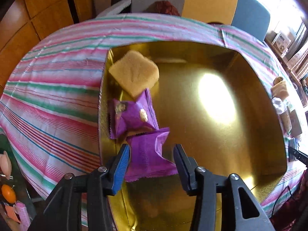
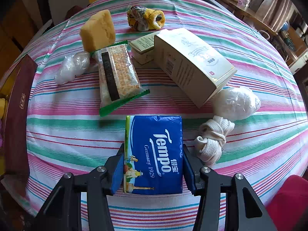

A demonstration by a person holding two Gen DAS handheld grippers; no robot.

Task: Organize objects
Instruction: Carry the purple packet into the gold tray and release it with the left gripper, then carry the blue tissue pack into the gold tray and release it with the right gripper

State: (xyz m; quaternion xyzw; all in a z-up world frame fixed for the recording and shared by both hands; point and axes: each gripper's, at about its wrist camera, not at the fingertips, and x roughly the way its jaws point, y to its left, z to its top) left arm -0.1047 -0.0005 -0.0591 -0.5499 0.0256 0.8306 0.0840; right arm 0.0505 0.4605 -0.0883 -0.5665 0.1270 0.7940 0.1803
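Left gripper [image 1: 152, 156] is over the gold tray [image 1: 221, 138], jaws apart. A purple snack packet [image 1: 152, 154] lies between them on the tray floor near the tray's left wall. The left pad sits just at the packet's edge and the right pad is clear of it, so nothing is gripped.

Along that same left wall, going toward the far corner: a second purple packet [image 1: 132, 117] touches the first, then a yellow sponge [image 1: 134, 73] in the far-left corner overlaps the second packet's far end. The rest of the tray floor shows glare only. The tray sits on the striped tablecloth [image 1: 57, 80].

Right wrist view, left to right:
- A dark red box lid [image 2: 18, 104] is at the tabletop's left edge.
- A clear plastic bundle [image 2: 72, 67] and a yellow sponge block [image 2: 98, 29] are toward the far left, close to each other.
- A green-edged cracker pack [image 2: 119, 77] is mid-table; its far end is next to the sponge block.
- A yellow patterned cloth bundle [image 2: 146, 18] is near the far edge.
- A small cream box [image 2: 143, 48] touches a large cream carton [image 2: 192, 63], centre-right.
- A white plastic-wrapped ball [image 2: 235, 102] is just off the carton's near corner.
- A knotted white strap [image 2: 213, 138] is just nearer than the ball.

Right gripper [image 2: 153, 165] has both pads clamped on the sides of a blue Tempo tissue pack [image 2: 154, 154], near the tabletop's front edge. Can't tell whether the pack is lifted or resting on the cloth.
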